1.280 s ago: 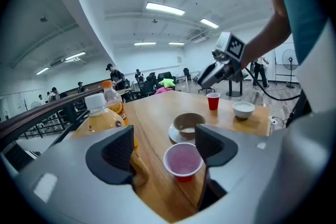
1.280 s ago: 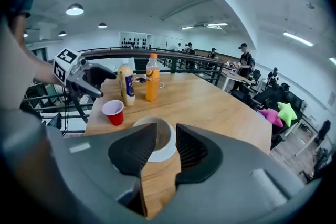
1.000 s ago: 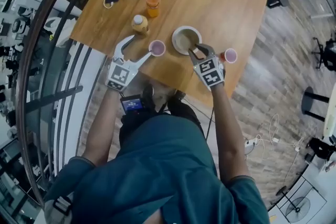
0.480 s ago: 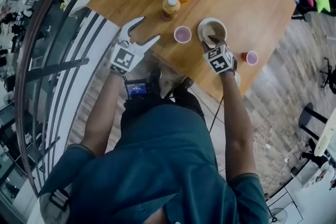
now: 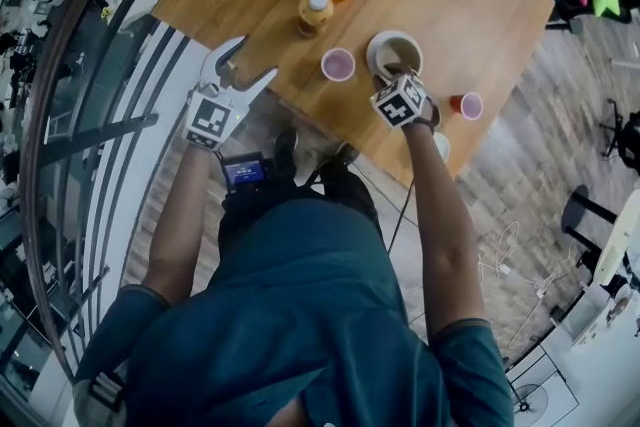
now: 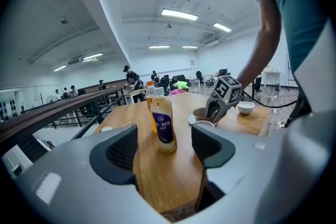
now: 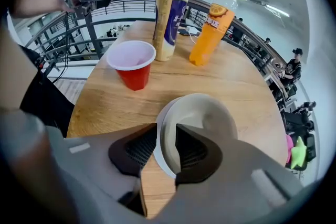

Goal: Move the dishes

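Bowl (image 5: 394,49), upper centre in the head view, has its near rim pinched by the right gripper (image 7: 167,147); left gripper (image 6: 164,148) gapes empty. Lift it level, slowly, with a firm pinch

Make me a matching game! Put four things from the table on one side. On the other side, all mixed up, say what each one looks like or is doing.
Things:
1. bowl
2. left tool
3. orange bottle
4. pale bottle

Clues:
A. white cap and blue label
B. wide open, holding nothing
C. rim pinched by the right tool
D. orange cap

Right pairs: 1-C, 2-B, 3-D, 4-A.
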Demonstrator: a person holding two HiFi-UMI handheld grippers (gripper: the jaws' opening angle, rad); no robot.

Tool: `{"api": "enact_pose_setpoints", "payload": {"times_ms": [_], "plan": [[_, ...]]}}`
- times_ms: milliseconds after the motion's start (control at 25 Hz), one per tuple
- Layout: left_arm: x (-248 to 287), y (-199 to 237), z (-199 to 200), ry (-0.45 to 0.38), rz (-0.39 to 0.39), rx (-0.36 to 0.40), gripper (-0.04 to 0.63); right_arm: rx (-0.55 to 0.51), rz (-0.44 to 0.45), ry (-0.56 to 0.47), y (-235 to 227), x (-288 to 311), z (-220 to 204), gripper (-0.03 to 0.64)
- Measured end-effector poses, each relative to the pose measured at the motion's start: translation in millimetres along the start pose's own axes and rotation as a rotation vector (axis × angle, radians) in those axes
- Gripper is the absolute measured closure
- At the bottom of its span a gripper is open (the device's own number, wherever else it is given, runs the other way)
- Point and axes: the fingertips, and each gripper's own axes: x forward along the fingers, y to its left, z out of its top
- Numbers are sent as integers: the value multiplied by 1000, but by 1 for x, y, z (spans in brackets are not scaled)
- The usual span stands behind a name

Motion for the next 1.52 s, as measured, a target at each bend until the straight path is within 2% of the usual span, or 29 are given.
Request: {"api": "enact_pose_setpoints", "payload": {"times_ms": [80, 160, 200, 880, 1240, 1520], "plan": [[0, -1, -1, 2, -3, -3, 276, 1, -10, 15, -1, 3, -6, 507], [0, -2, -3, 3, -7, -5, 276, -9, -32, 16, -2, 3, -8, 592], [-1, -2, -4, 4, -9, -6, 276, -15, -41, 15, -3, 2, -8, 597], [11, -13, 5, -10, -67, 21, 281, 8, -135, -57, 9, -61, -6, 598], [26, -28, 26, -40, -128, 56, 282, 54, -134, -46, 47, -86, -39, 598], [29, -40, 28, -15, -161, 55, 284, 115, -98, -12, 86, -83, -72, 598]]}}
